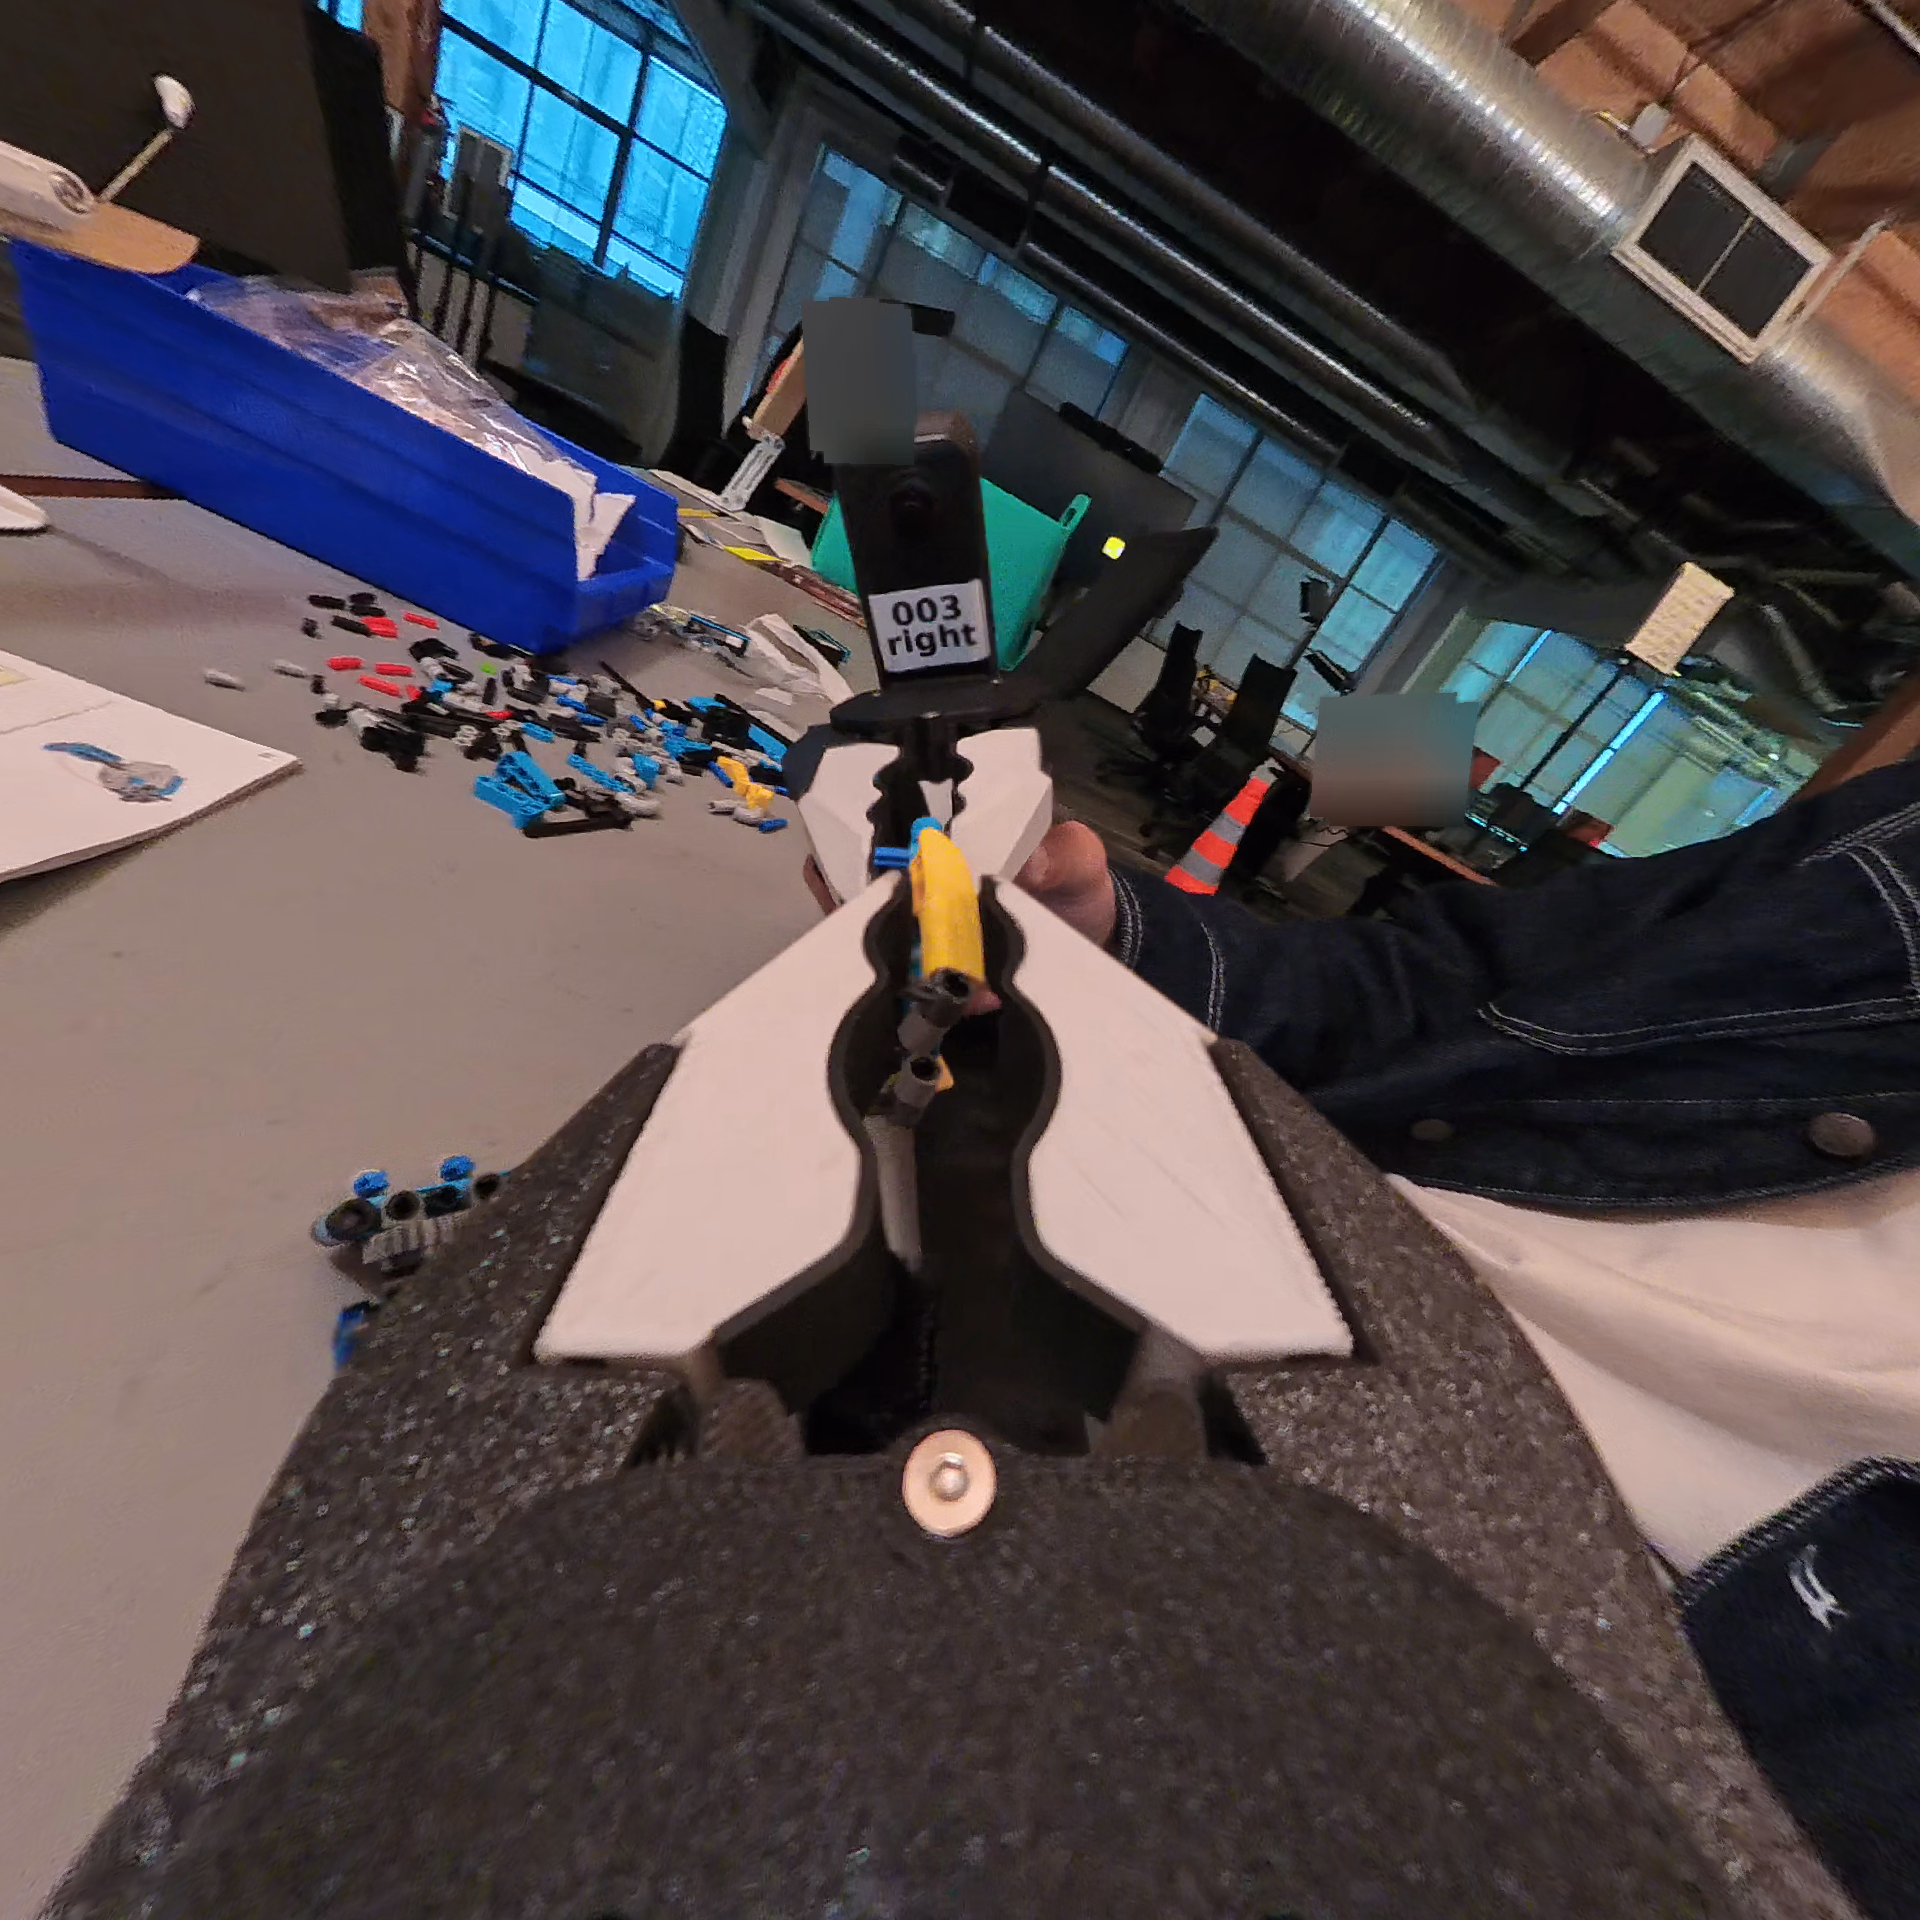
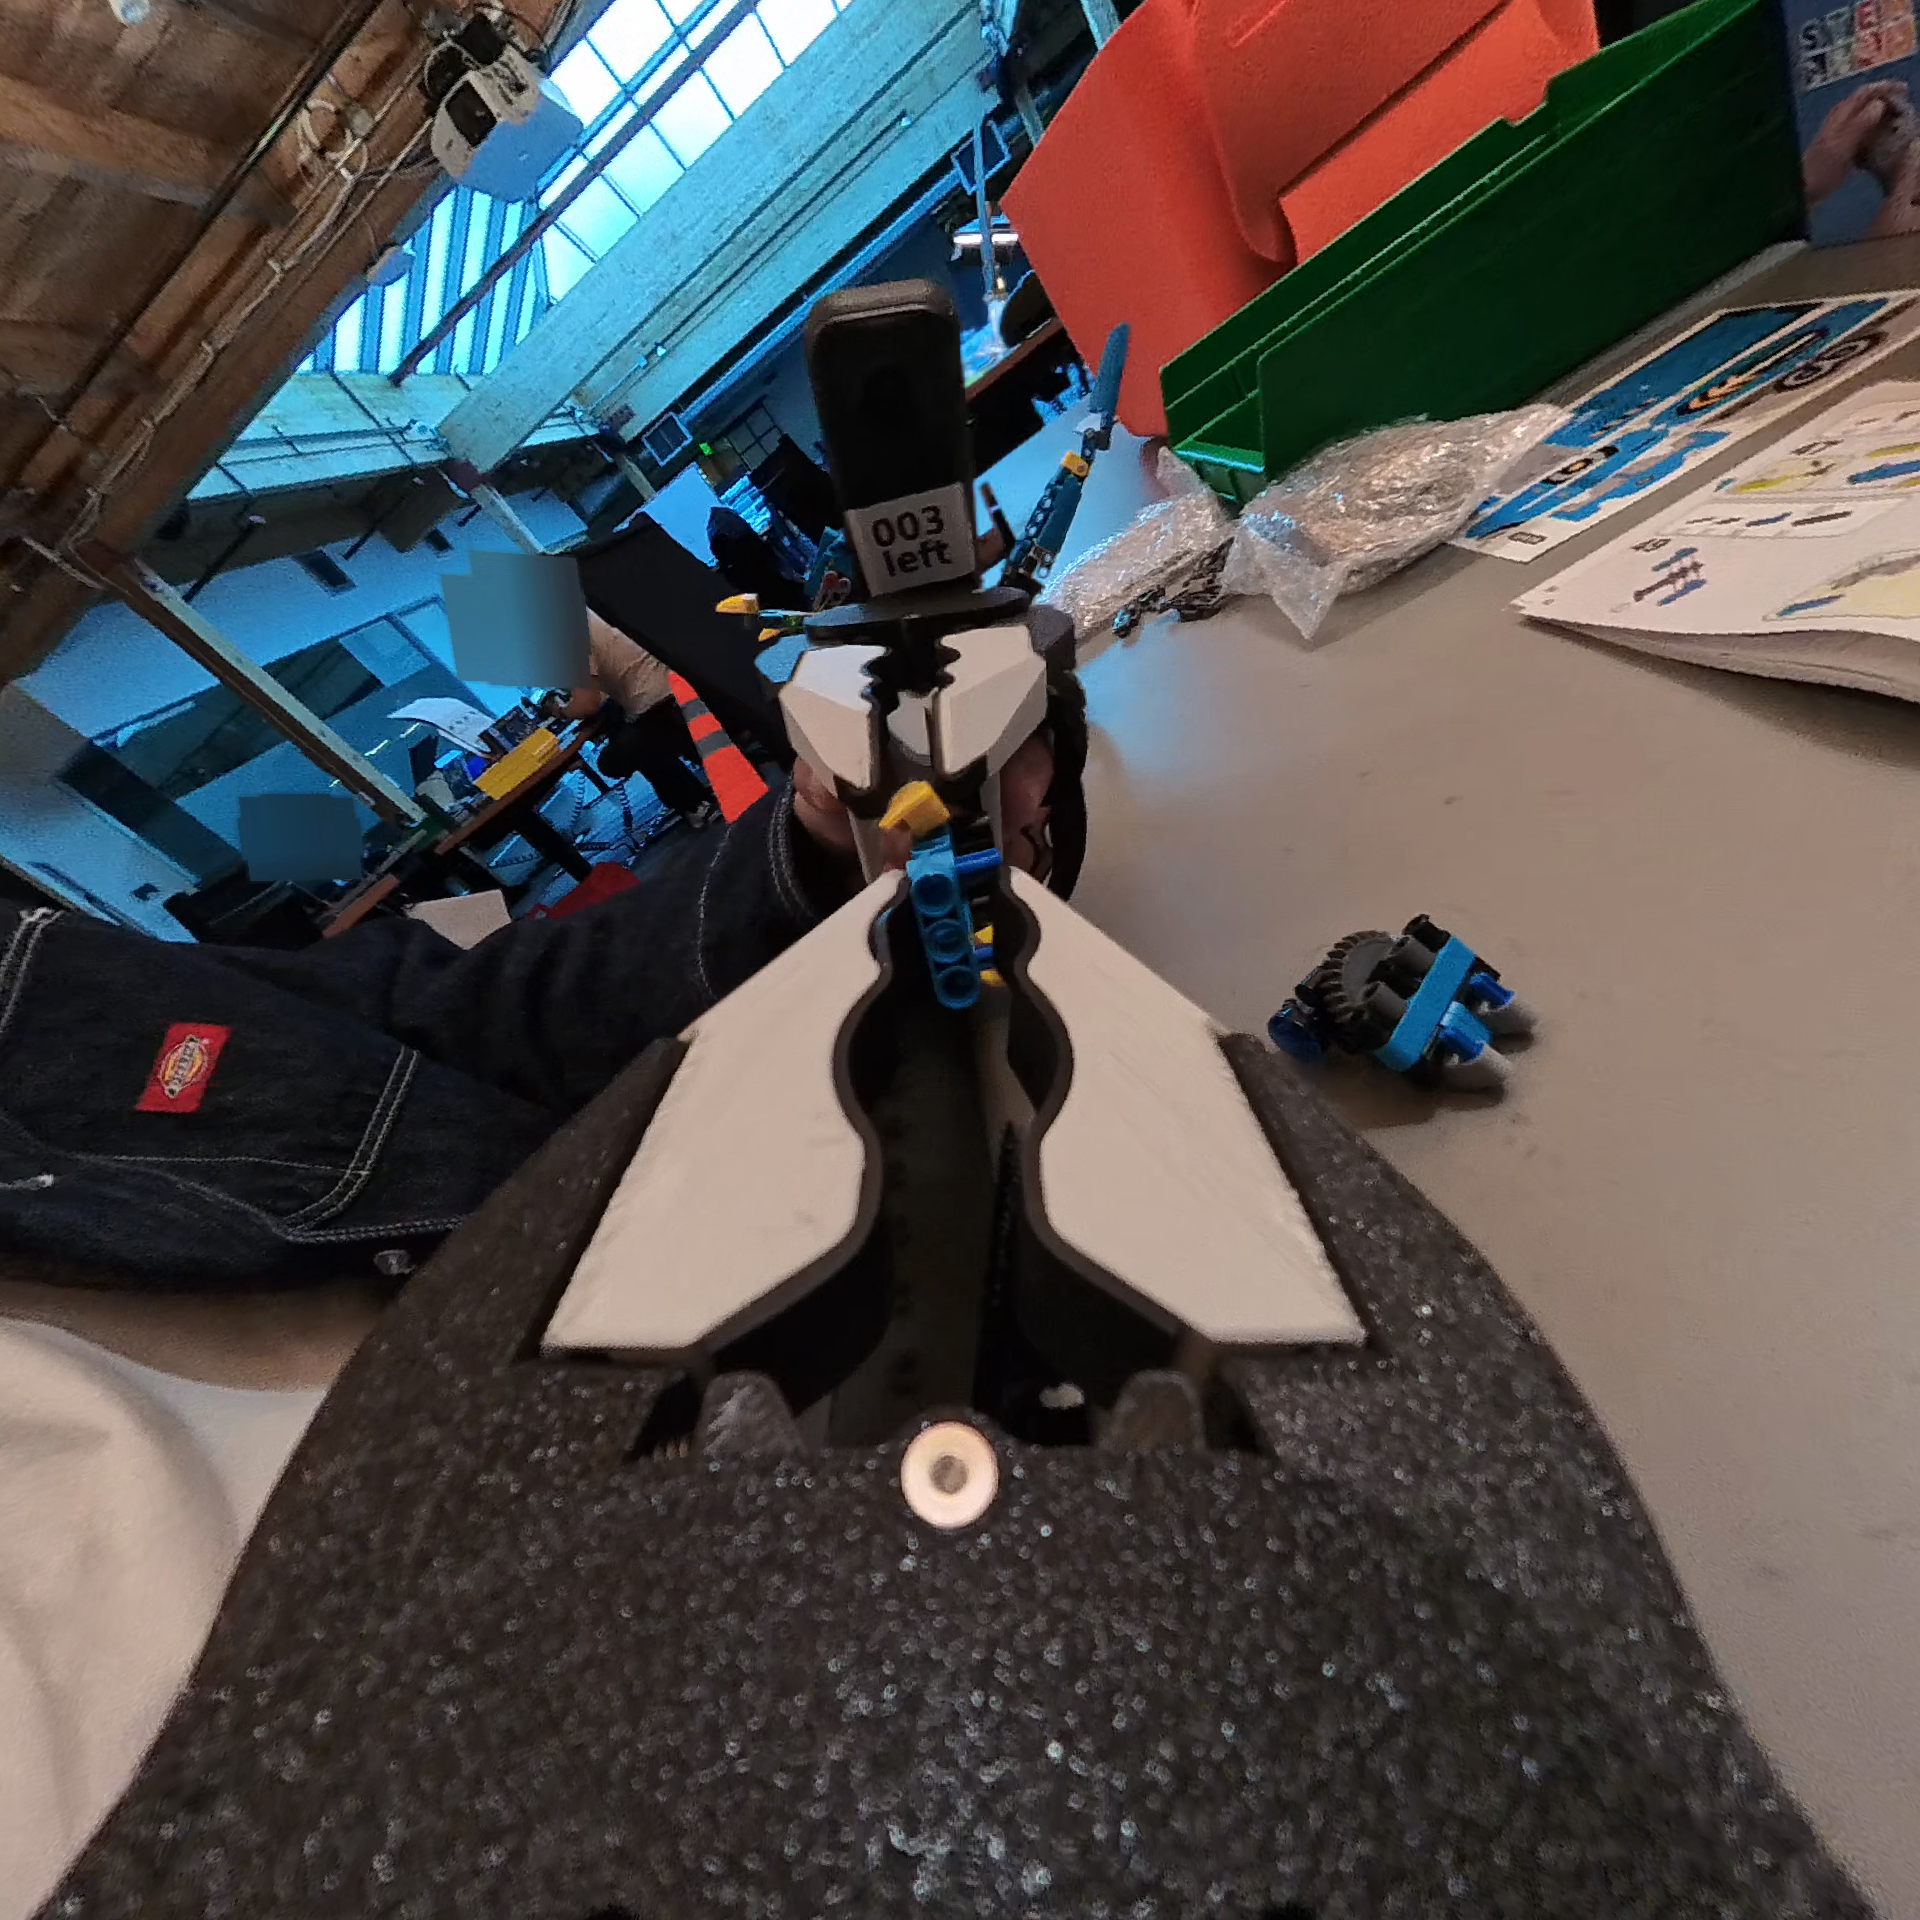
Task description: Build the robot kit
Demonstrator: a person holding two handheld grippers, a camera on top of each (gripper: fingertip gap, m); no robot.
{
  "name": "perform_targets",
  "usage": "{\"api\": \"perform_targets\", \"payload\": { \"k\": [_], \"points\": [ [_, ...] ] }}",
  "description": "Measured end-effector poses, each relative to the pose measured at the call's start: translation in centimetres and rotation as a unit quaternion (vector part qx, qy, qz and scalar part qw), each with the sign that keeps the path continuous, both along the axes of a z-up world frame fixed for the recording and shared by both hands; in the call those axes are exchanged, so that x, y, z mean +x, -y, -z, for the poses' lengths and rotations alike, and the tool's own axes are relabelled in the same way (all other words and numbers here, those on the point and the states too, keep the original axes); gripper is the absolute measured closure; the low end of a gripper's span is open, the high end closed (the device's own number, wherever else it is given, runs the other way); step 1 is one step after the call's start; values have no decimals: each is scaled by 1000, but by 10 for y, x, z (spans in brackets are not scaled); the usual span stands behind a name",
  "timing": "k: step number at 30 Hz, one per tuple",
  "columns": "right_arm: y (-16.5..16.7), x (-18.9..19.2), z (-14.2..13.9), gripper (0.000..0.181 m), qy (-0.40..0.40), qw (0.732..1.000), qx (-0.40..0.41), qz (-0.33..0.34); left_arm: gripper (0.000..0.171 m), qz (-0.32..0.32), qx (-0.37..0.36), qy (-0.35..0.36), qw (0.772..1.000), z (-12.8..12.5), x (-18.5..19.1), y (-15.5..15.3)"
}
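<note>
The two grippers face each other tip to tip above the grey table [image 1: 312, 987], each clamped on one end of a small brick assembly held between them. The left gripper [image 1: 940, 904] is closed on the yellow curved piece [image 1: 945, 914], which sits between its white fingers [image 1: 769, 1091] with grey connectors trailing back toward the camera. The right gripper [image 2: 948, 914] is closed on the blue holed beam [image 2: 943, 935], the yellow part showing just beyond it at the far gripper's tips. A separate blue-and-black wheeled sub-assembly [image 2: 1397, 1003] lies on the table near the grippers. Loose small parts [image 1: 540, 717] lie scattered farther off, in front of a blue bin [image 1: 312, 447]. Instruction sheets [image 2: 1766, 540] and a green bin [image 2: 1455, 312] lie far right in the right wrist view.
</note>
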State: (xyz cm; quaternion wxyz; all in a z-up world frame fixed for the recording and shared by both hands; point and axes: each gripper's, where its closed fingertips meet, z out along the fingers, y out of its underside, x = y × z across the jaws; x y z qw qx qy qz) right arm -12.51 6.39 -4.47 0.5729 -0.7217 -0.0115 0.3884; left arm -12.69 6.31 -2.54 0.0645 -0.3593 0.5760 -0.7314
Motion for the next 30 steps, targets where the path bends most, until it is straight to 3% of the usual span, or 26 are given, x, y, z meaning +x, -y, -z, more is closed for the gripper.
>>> {"api": "perform_targets", "payload": {
  "k": [2, 4, 8, 11, 13, 23, 26, 30],
  "points": [
    [-3, 7, 5, 168, -2, 1000, -13, 20, 141, -16, 7, 9, 1000, -2, 3, -3],
    [-4, 17, 8, 167, -24, 999, -26, 37, 136, -52, 67, 31, 996, 3, 7, -4],
    [-5, 20, 10, 167, -33, 998, -34, 40, 140, -112, 174, 67, 976, 14, 15, -4],
    [-5, 16, 12, 168, -31, 998, -38, 31, 155, -122, 200, 70, 970, 18, 17, -6],
    [-5, 16, 12, 168, -31, 998, -38, 28, 155, -118, 206, 73, 969, 19, 15, -6],
    [-5, 13, 11, 167, -17, 999, -33, 26, 157, -51, 100, -3, 994, 22, 11, -3],
    [-5, 17, 13, 168, -17, 998, -38, 37, 155, -63, 94, -11, 994, 23, 15, -6],
    [-2, 26, 0, 168, -69, 997, -13, 42, 137, -101, 51, -2, 994, 10, 19, -21]
  ]
}}
